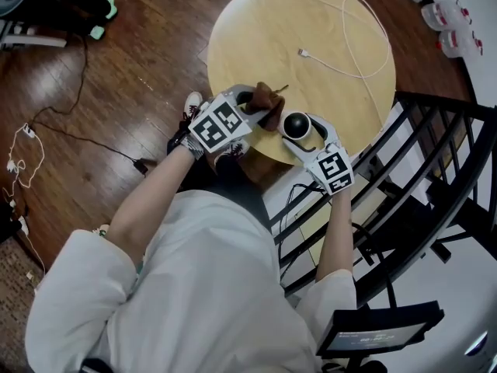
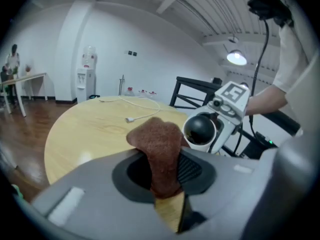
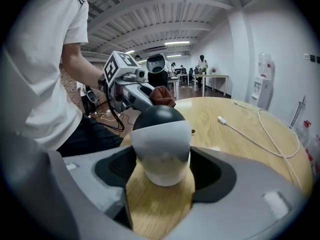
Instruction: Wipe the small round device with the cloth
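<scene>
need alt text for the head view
Seen from above, a person holds a brown cloth in the left gripper beside a small round device in the right gripper, over a round wooden table bearing a white cable.

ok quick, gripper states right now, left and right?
Left gripper: closed on the brown cloth.
Right gripper: closed on the small round device.

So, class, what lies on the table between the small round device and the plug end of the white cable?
Nothing: only bare wooden tabletop lies between the small round device and the plug. The head view shows this best.
</scene>
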`<state>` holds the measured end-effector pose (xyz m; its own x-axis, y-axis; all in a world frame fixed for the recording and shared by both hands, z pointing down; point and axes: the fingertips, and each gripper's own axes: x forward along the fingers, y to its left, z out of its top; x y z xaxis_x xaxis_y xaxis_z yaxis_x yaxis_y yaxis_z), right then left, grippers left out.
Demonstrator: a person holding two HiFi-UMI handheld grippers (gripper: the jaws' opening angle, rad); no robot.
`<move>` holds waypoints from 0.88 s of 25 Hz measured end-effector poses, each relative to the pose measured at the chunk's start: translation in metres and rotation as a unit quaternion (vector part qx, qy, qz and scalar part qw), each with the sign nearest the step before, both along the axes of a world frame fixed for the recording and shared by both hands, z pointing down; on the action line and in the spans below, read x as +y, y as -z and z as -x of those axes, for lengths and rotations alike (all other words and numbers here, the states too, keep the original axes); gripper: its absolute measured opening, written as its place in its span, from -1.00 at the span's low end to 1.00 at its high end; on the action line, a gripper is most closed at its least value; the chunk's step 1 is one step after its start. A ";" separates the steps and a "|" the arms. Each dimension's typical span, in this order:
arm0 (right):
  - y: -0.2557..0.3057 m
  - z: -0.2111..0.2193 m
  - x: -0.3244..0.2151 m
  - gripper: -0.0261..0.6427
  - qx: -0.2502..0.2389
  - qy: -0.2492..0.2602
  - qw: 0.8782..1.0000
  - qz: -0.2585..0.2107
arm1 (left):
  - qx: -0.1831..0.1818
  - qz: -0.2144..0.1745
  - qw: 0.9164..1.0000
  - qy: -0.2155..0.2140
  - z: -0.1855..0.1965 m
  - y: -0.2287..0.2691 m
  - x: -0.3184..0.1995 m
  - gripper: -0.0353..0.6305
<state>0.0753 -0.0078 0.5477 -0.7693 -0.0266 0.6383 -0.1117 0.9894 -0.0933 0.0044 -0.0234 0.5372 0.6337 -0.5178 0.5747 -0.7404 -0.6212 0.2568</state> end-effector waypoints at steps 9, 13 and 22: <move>0.002 0.005 -0.005 0.06 -0.047 -0.151 0.987 -0.011 | 0.013 -0.023 0.998 0.056 0.035 0.013 -0.016 -0.59; 0.002 0.004 -0.009 0.06 -0.038 -0.281 0.957 -0.056 | 0.044 -0.025 0.999 0.015 0.023 0.026 -0.011 -0.59; 0.007 0.004 -0.004 0.10 -0.054 -0.375 0.923 -0.065 | 0.018 -0.041 0.995 -0.085 -0.020 0.051 -0.009 -0.59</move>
<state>0.0712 -0.0119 0.5410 -0.5623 -0.6485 0.5131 -0.7667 0.6414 -0.0297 0.0243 -0.0324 0.4865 0.7360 -0.4452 0.5101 -0.6134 -0.7574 0.2239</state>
